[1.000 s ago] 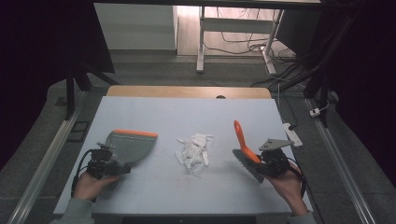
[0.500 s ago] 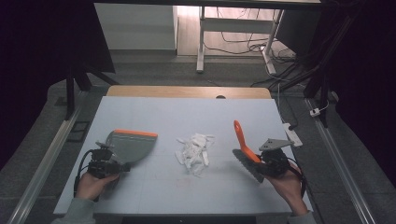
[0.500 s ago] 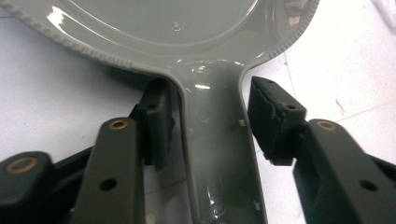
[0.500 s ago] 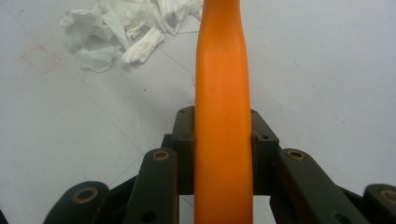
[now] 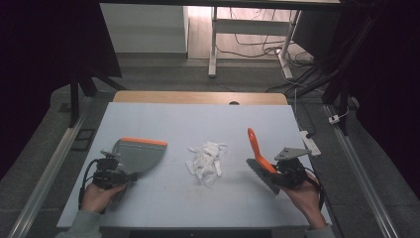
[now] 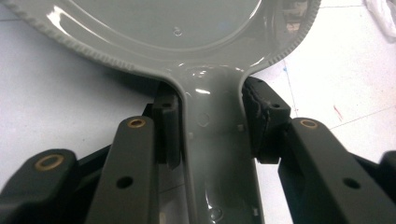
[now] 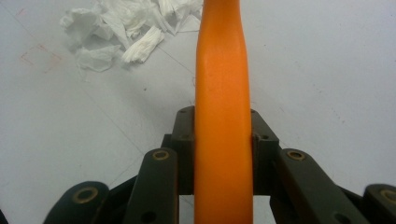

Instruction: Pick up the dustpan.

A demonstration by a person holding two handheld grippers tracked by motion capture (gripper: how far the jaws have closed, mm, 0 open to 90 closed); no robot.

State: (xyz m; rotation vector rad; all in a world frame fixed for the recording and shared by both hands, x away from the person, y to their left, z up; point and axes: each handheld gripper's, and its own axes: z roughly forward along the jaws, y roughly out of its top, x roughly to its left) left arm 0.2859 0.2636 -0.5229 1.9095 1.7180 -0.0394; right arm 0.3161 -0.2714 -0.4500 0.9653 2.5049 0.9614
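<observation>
On the blue table (image 5: 148,208), left gripper (image 5: 117,174) jaws have just been closing, now clamped on dustpan (image 5: 140,153) handle. Right gripper (image 5: 283,171) pinches brush (image 5: 258,157) handle. Paper scraps (image 5: 205,159) lie between. Grasp step done, I'd say; next: sweep scraps into pan.

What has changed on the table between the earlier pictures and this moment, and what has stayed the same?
The left tongs have just been closing and now grip the grey dustpan by its handle. Nothing else moved: the right tongs hold the orange brush as before, and the white paper scraps lie in their pile between the two tools.
</observation>
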